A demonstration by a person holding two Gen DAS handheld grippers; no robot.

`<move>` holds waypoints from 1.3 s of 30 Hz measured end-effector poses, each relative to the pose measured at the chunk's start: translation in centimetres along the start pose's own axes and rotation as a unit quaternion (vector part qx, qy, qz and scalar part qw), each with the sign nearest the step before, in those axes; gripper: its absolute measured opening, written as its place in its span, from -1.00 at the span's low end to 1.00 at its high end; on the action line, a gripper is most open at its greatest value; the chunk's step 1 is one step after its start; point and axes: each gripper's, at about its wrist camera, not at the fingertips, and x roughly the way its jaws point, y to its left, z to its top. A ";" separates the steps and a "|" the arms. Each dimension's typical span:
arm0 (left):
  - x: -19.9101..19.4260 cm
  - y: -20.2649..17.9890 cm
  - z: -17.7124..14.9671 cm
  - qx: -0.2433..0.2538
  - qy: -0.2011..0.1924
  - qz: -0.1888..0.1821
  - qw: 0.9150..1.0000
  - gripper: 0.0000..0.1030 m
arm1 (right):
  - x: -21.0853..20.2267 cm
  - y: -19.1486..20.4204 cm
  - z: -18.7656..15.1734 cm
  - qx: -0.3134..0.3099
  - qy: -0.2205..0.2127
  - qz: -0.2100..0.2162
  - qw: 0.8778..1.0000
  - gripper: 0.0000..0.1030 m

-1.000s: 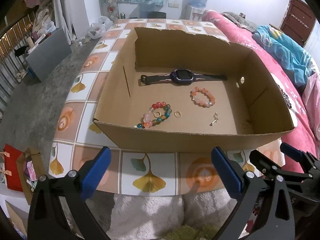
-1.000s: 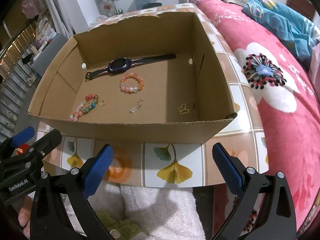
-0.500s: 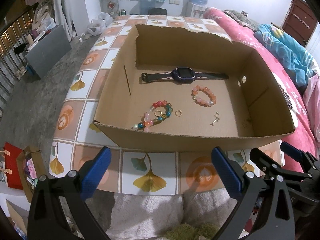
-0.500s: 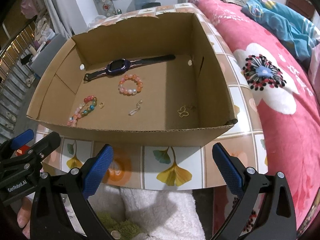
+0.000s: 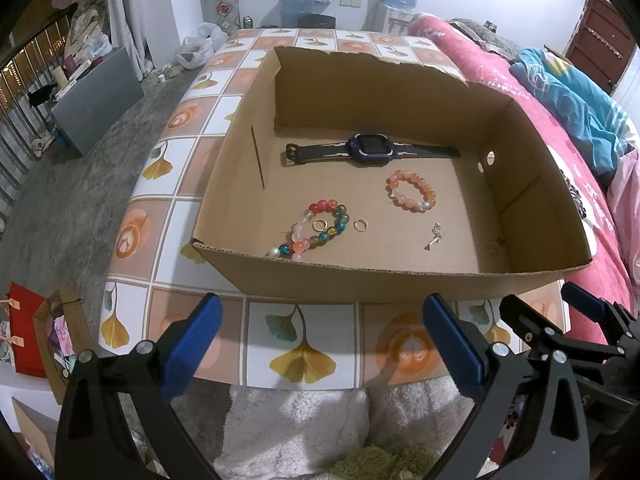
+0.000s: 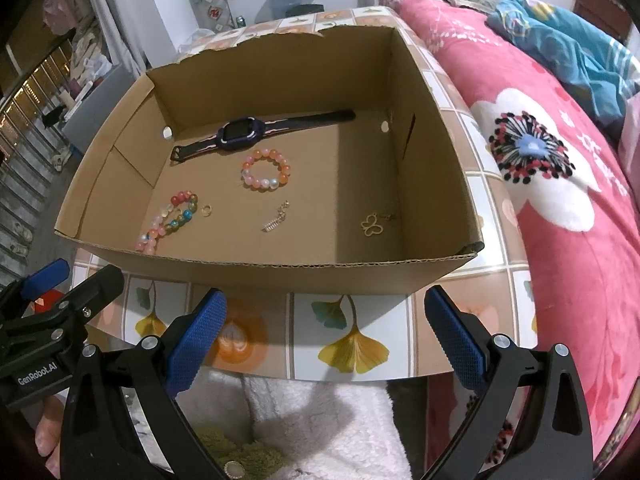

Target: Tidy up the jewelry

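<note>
Ginkgo-patterned table (image 5: 304,344) carries an open cardboard box (image 5: 400,280); inside, a smartwatch (image 5: 370,148) lies flat along the far wall, its strap running left to right. Nearer sit a pink bead bracelet (image 5: 410,190) and a multicoloured bead bracelet (image 5: 316,228). Left gripper (image 5: 320,344) and right gripper (image 6: 324,340) hover at the table's near edge, jaws spread wide, empty.

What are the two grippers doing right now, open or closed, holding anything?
Left gripper: open, holding nothing, short of the cardboard box.
Right gripper: open, holding nothing, also short of the box.
</note>
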 end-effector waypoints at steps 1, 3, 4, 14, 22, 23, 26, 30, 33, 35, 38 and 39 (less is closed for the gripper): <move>0.0 0.0 0.0 0.000 0.000 0.000 1.000 0.90 | 0.0 0.0 0.0 0.000 0.000 -0.001 1.000 0.85; 0.0 0.0 0.0 -0.001 0.000 -0.001 1.000 0.90 | -0.1 0.0 0.0 -0.001 -0.001 -0.001 1.000 0.85; 0.0 0.0 0.0 0.000 0.000 0.000 1.000 0.90 | -0.1 0.1 0.0 0.000 -0.001 -0.001 1.000 0.85; 0.0 0.0 0.0 0.000 0.000 0.000 1.000 0.90 | -0.1 0.0 0.0 0.002 0.000 -0.001 1.000 0.85; 0.0 0.0 0.0 -0.001 0.000 0.000 1.000 0.90 | -0.1 -0.1 0.0 0.002 0.000 0.000 1.000 0.85; 0.0 0.0 -0.1 -0.001 0.000 0.000 1.000 0.90 | -0.1 -0.1 0.0 0.002 0.001 0.000 1.000 0.85; 0.0 0.0 -0.1 0.000 0.000 0.000 1.000 0.90 | -0.1 -0.1 0.0 0.002 0.000 -0.001 1.000 0.85; 0.0 0.0 -0.1 0.000 -0.001 0.001 1.000 0.90 | -0.1 -0.1 0.0 0.002 0.000 0.000 1.000 0.85; -0.1 0.1 -0.1 0.000 -0.001 0.000 1.000 0.90 | -0.1 -0.1 -0.1 0.003 0.000 0.000 1.000 0.85; -0.1 0.0 -0.1 0.000 -0.001 0.000 1.000 0.90 | -0.1 -0.2 -0.1 0.003 0.000 -0.001 1.000 0.85; -0.1 0.0 -0.1 0.000 -0.001 0.001 1.000 0.90 | -0.1 -0.3 -0.1 0.005 0.001 -0.001 1.000 0.85; -0.1 0.0 -0.1 0.000 -0.001 0.001 1.000 0.90 | -0.1 -0.2 -0.2 0.006 0.001 -0.001 1.000 0.85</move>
